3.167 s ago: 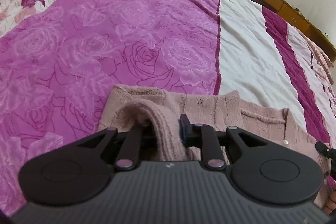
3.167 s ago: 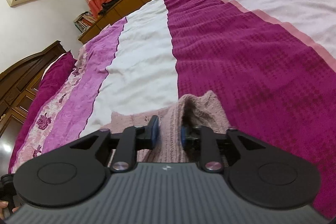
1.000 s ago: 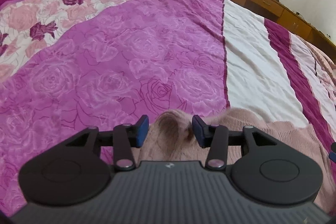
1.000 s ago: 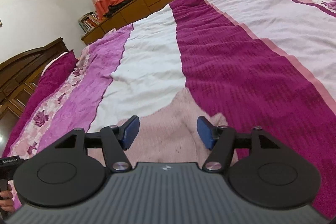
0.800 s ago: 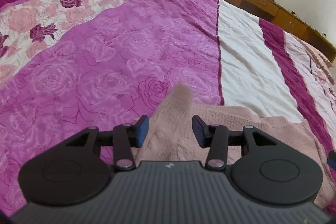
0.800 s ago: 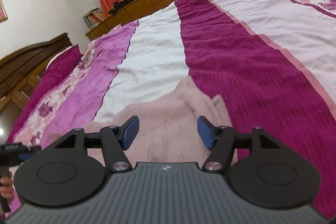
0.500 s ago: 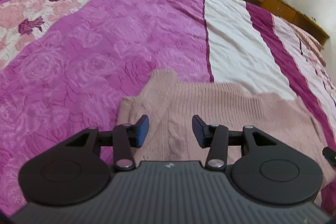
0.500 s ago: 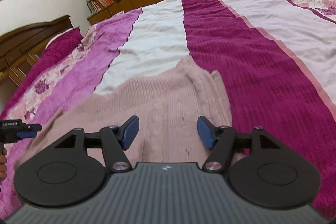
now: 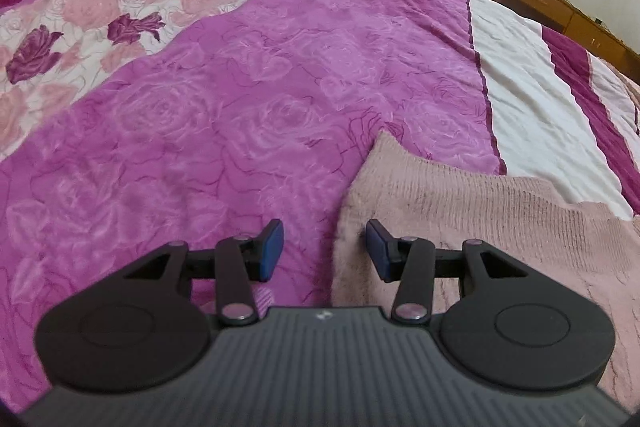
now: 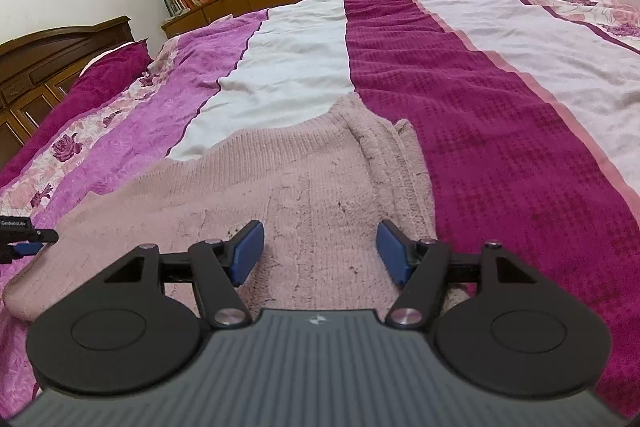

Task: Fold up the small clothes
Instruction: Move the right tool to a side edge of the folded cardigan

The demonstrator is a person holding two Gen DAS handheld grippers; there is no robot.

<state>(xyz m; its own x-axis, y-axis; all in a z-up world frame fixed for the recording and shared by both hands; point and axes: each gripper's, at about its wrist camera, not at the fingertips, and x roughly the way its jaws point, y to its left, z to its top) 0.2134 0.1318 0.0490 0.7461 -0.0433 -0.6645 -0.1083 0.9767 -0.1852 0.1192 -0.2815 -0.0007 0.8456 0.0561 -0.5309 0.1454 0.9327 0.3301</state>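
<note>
Now both grippers stand with their jaws spread and nothing pinched between them, whereas a few seconds ago each was clamped on a bunched corner of the pink knitted sweater [image 10: 280, 179]. The garment has been let go and lies spread flat across the bedspread [image 9: 240, 87], near the bed's near edge, crossing the purple rose band, the white stripe and the start of the dark magenta stripe.

The left gripper [image 9: 325, 249] hovers over the sweater's left edge, its right pad above the knit and its left pad above bare purple cloth. The right gripper [image 10: 320, 253] hangs over the sweater's right part, where a strip of fabric [image 10: 396, 163] already lies doubled over along the edge by the magenta stripe.

Judging from this, one stage of laying out or folding is done and the release is clean: the knit stays put with only mild rumpling. Likely the next step is a fresh grasp at the sweater's edges for another fold, which needs both pads to catch the full thickness.
</note>
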